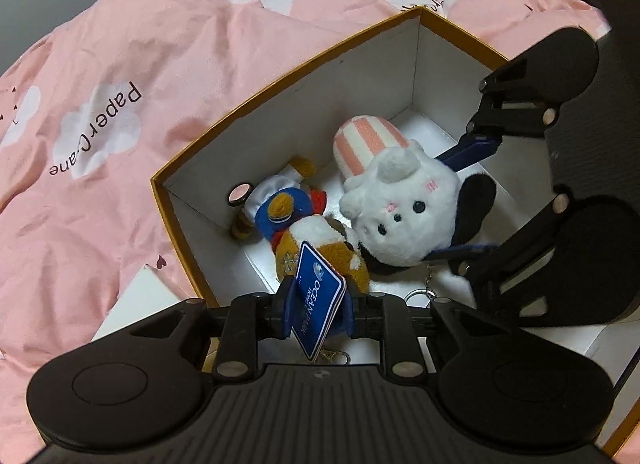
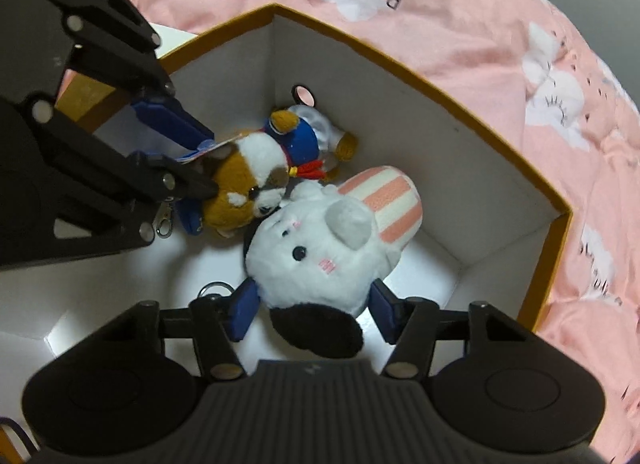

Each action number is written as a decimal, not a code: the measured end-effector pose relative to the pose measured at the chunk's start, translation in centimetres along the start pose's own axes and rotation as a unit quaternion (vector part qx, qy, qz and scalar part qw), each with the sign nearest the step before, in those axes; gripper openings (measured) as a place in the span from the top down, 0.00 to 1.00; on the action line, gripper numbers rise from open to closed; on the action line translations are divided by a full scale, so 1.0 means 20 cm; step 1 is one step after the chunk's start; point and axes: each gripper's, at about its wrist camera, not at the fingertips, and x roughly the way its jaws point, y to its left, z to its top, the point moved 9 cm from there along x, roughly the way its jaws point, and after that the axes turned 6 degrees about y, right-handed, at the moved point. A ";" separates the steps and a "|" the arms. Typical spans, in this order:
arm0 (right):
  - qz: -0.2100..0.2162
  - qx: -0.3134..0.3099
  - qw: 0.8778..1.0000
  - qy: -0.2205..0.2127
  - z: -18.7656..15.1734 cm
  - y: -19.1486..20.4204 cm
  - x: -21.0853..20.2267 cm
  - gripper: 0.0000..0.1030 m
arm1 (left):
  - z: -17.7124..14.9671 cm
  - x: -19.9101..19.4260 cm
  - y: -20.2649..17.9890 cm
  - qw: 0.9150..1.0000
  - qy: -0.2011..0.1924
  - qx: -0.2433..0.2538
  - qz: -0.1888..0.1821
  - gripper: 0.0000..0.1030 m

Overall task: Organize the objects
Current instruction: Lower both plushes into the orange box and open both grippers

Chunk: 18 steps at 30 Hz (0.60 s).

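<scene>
A white plush [image 1: 400, 200] with black ears and a pink-striped body lies in an orange-rimmed white box [image 1: 280, 76]. Beside it lies a brown-and-white sailor plush [image 1: 316, 240] with a blue paper tag [image 1: 320, 304]. My left gripper [image 1: 318, 306] is shut on that tag, low over the box's near side. My right gripper [image 2: 316, 306] is spread open, its blue fingers [image 2: 244, 310] on either side of the white plush's head [image 2: 316, 260]; whether they touch it is unclear. The sailor plush [image 2: 252, 180] lies left of it, with the left gripper [image 2: 192, 144] on its tag.
The box rests on a pink duvet [image 1: 140, 64] printed with white clouds and "Paper Crane". A white flat object [image 1: 140, 300] lies on the duvet by the box's left corner. Metal key rings [image 1: 420, 296] lie on the box floor. The box wall [image 2: 400, 104] rises high around both grippers.
</scene>
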 end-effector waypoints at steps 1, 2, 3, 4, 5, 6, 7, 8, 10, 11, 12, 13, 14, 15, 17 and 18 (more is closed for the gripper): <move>-0.001 -0.011 1.000 0.001 0.00 0.00 -0.02 0.44 | 0.00 0.00 0.00 1.000 -0.002 0.000 -0.003 0.75; 0.001 -0.022 1.000 0.004 -0.01 -0.01 -0.03 0.45 | 0.00 -0.01 0.00 1.000 -0.003 0.000 -0.005 0.75; 0.005 -0.035 0.999 0.008 -0.02 -0.01 -0.05 0.45 | 0.00 -0.01 0.00 1.000 -0.004 0.003 -0.005 0.75; 0.011 -0.052 0.998 0.014 -0.03 0.00 -0.07 0.45 | -0.01 -0.01 0.00 1.000 -0.006 0.012 0.000 0.75; 0.018 -0.068 0.997 0.021 -0.06 0.00 -0.08 0.45 | -0.01 -0.01 -0.01 1.000 -0.007 0.026 0.004 0.75; 0.024 -0.084 0.996 0.027 -0.07 0.01 -0.09 0.45 | -0.02 -0.01 -0.02 0.999 -0.005 0.042 0.008 0.75; 0.031 -0.104 0.994 0.028 -0.08 0.02 -0.10 0.45 | -0.03 -0.01 -0.03 0.998 0.001 0.058 0.010 0.75; 0.037 -0.126 0.991 0.026 -0.09 0.04 -0.10 0.45 | -0.03 -0.01 -0.04 0.998 0.004 0.064 0.008 0.75; 0.035 -0.150 0.988 0.026 -0.08 0.07 -0.09 0.45 | -0.03 -0.02 -0.04 0.998 0.007 0.055 -0.012 0.75; 0.033 -0.157 0.987 0.022 -0.06 0.08 -0.08 0.45 | -0.03 -0.02 -0.03 0.999 0.006 0.047 -0.020 0.75; 0.032 -0.161 0.986 0.017 -0.03 0.08 -0.07 0.45 | -0.03 -0.02 -0.01 0.999 0.007 0.038 -0.023 0.75; 0.030 -0.163 0.986 0.015 -0.01 0.09 -0.06 0.45 | -0.03 -0.03 0.00 0.999 0.004 0.035 -0.024 0.74; 0.026 -0.167 0.986 0.014 0.01 0.09 -0.05 0.45 | -0.02 -0.04 0.00 0.999 -0.003 0.038 -0.024 0.73; 0.022 -0.170 0.985 0.011 0.02 0.09 -0.04 0.45 | -0.02 -0.07 0.00 0.999 -0.014 0.043 -0.023 0.72; 0.006 -0.186 0.982 0.012 0.03 0.08 -0.02 0.44 | -0.01 -0.11 0.02 0.998 -0.033 0.050 -0.029 0.69; -0.007 -0.191 0.981 0.015 0.03 0.09 0.00 0.44 | 0.00 -0.12 0.03 0.997 -0.041 0.047 -0.035 0.69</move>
